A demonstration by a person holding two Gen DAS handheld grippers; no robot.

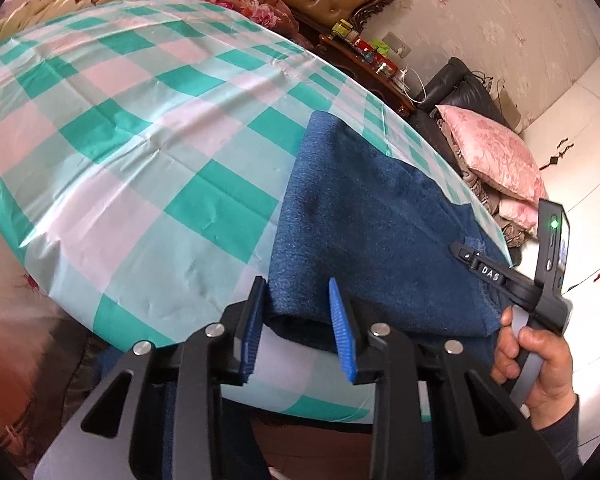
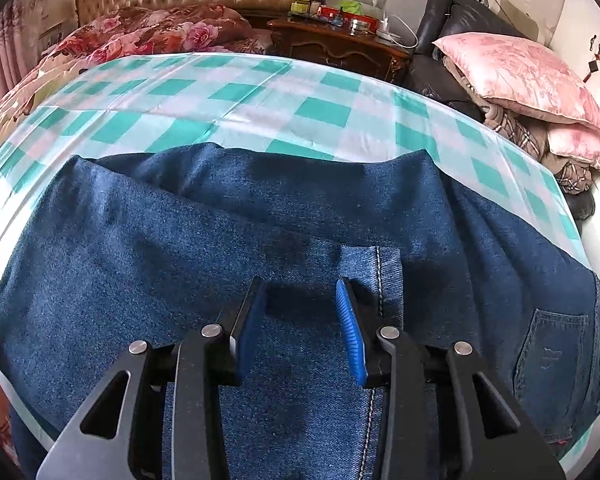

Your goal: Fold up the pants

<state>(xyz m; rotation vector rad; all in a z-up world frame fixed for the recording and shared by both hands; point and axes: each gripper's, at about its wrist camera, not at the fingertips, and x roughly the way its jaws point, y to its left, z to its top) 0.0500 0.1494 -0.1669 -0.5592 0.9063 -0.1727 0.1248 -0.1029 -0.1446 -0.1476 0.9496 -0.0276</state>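
Already folded, judging by the layers: the pants [image 2: 228,248] lie on the checked cloth [image 1: 140,128] over the bed, a doubled edge toward me and a hem flap with white stitching lying on top.
Where they sit: near the front edge of the cloth, back pocket off to my right side.
My left gripper [image 1: 298,328]: jaws spread apart, straddling the near folded corner of the denim, gripping nothing.
My right gripper [image 2: 300,328]: jaws parted too, hovering over the middle of the fabric beside the stitched flap, holding nothing.
Done, I judge: legs brought together and at least one fold across.
Left, I judge: perhaps one more fold and smoothing; the bundle looks long and rumpled at its far edge.
Unclear: how many layers lie underneath.
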